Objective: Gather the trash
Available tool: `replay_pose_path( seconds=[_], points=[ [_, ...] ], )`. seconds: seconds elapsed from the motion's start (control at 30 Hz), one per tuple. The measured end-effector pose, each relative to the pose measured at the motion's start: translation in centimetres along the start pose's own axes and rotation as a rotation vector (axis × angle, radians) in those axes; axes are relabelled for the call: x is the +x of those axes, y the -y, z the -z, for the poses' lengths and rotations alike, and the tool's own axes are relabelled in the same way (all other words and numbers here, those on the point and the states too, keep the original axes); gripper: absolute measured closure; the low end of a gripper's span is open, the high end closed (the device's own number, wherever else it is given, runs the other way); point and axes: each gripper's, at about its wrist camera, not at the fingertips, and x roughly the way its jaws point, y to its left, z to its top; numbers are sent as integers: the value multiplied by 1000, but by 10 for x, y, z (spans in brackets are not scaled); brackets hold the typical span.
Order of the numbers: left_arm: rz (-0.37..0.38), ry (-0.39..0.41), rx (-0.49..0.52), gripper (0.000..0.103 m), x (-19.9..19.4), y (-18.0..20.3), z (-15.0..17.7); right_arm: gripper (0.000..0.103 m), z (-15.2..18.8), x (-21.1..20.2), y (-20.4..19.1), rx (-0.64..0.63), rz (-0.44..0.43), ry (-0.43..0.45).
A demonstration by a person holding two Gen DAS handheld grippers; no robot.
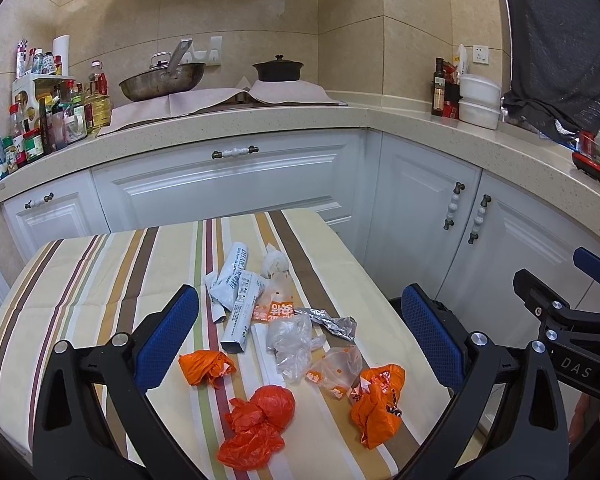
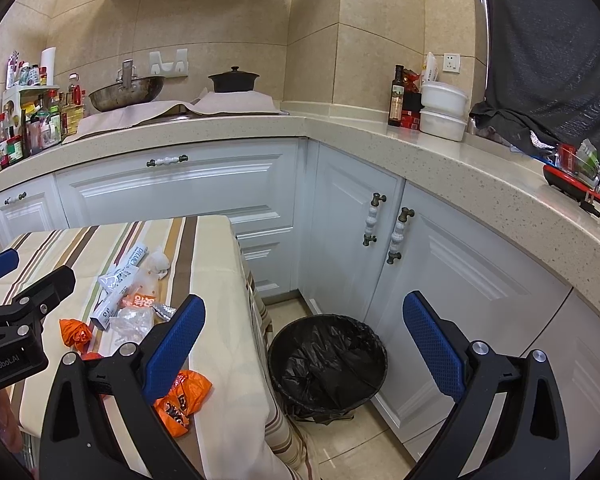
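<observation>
Trash lies on a striped table: an orange bag, a red-orange bag, an orange printed bag, clear plastic, a foil wrapper and white tubes. My left gripper is open and empty above the trash. My right gripper is open and empty, above a black-lined trash bin on the floor right of the table. The orange printed bag shows by its left finger.
White cabinets and a beige L-shaped counter surround the table. A wok, a black pot, bottles and white containers stand on the counter. The right gripper's body shows at the left view's right edge.
</observation>
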Motion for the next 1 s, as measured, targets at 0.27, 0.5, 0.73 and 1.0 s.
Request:
replay_pose_path(
  seconds=[0.27,0.5,0.73,1.0],
  points=[
    [1,0,1,4,0,-1,0,7,1,1,2,0,2,-1],
    [1,-1,1,4,0,-1,-1,7,2,1,2,0,2,-2],
    [0,-1,0,4,0,-1,-1,7,2,1,2,0,2,-1],
    [2,-3,0,4,0,1,0,7,2,1,2,-1,2,-2]
  ],
)
